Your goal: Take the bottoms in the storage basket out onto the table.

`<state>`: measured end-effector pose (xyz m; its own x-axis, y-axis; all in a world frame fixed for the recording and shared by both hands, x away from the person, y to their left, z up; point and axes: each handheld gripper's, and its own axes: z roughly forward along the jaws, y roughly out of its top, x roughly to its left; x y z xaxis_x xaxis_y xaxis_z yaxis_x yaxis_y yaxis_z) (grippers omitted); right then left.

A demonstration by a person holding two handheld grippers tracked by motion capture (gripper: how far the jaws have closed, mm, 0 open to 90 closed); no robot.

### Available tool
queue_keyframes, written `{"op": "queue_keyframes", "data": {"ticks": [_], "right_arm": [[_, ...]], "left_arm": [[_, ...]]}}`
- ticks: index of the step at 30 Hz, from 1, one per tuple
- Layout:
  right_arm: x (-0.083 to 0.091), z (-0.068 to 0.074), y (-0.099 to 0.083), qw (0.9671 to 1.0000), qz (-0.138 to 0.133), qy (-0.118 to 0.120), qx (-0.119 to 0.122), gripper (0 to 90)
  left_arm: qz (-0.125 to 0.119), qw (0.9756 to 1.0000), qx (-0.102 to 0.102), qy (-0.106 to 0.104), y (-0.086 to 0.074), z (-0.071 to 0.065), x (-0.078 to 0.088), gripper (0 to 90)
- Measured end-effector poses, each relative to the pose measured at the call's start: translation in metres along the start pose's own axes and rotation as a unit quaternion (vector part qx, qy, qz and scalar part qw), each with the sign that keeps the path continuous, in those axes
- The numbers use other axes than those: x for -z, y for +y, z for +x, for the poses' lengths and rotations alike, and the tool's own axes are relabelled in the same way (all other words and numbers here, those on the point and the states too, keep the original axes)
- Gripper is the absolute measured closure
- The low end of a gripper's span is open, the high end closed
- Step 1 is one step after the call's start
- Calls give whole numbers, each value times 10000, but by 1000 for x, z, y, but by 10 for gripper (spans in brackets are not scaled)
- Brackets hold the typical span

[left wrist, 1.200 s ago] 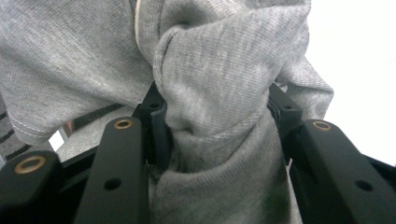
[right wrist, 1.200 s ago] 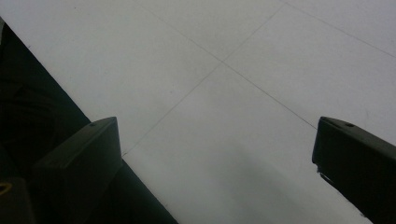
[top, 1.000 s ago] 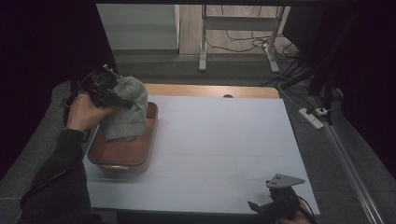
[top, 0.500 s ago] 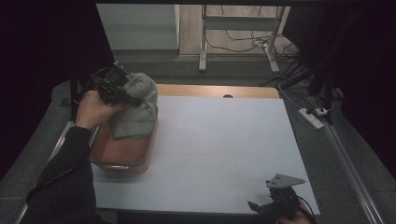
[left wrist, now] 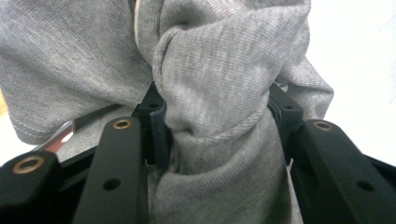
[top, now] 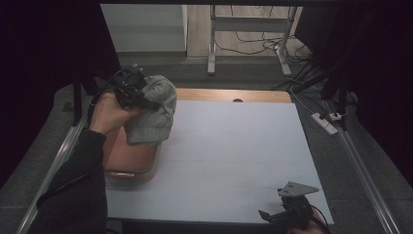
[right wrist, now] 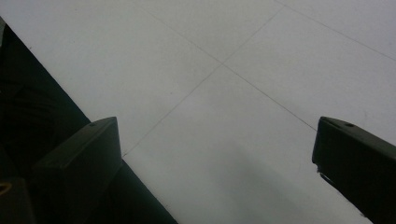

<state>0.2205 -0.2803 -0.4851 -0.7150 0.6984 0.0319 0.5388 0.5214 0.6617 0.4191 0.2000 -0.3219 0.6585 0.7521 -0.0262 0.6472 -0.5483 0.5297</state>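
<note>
Now | left gripper [top: 146, 100] clamped on grey cloth [top: 152, 114] | cloth bunched between jaws, above red tray [top: 131, 161]

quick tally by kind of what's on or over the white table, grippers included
grey cloth: 1, bunched and lifted over the tray
reddish-brown tray: 1, at the table's left edge
grippers: 2, the left gripper clamped on the cloth, the right gripper open at the near right corner of the white table
total: 4
</note>
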Motion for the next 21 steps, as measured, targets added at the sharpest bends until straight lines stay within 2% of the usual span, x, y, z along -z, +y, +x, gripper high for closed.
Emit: {"op": "queue_keyframes", "data": {"ticks": [11, 21], "right_arm": [[0, 0, 0, 10000, -7, -12, 5, 15], [0, 0, 0, 10000, -27, -1, -4, 15]], "left_arm": [[15, 9996, -262, -108, 15, -19, -11, 525], [84, 9983, -547, -192, 30, -36, -25, 524]]}}
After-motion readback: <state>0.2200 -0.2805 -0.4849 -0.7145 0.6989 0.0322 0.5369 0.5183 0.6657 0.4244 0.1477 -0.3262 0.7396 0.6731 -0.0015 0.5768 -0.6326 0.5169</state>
